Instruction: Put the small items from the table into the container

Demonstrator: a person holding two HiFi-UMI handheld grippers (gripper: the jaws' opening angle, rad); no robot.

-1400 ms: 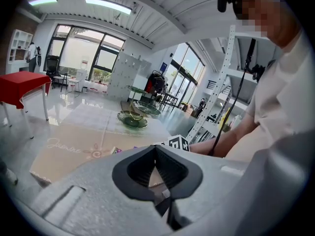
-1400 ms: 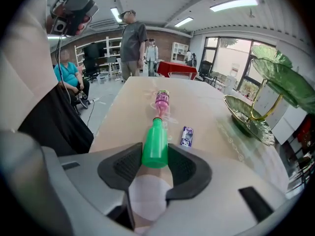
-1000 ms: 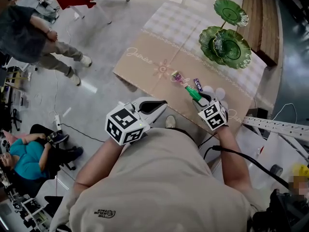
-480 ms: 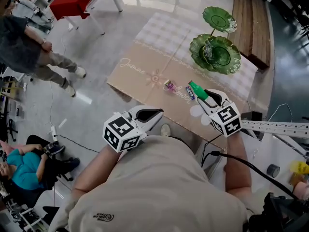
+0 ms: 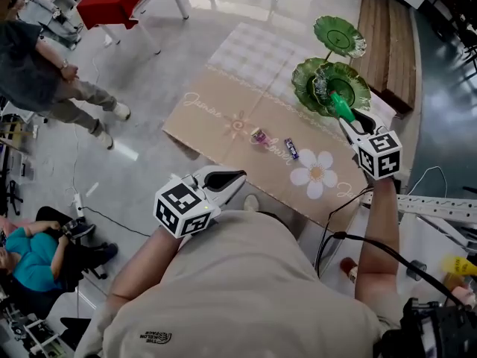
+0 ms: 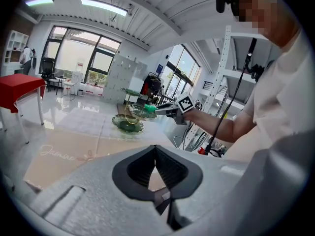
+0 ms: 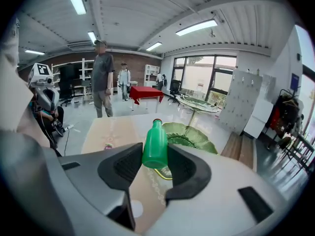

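The right gripper (image 5: 349,118) clamps a small green plastic bottle (image 5: 340,106), long axis along the jaws, cap pointing ahead over a green two-tier glass dish (image 5: 302,80); the left gripper (image 5: 237,176) is closed, empty.

The left hand-held gripper (image 5: 237,175) sits low, close in front of the torso (image 5: 246,289), elbow bent, pointing forward and slightly down, its jaws together with nothing between them. The right arm (image 5: 376,230) is stretched well forward and out to the right, forearm bare. The right hand-held gripper (image 5: 349,118) tilts downward, its jaws clamped on a green bottle (image 5: 340,105), neck pointing away
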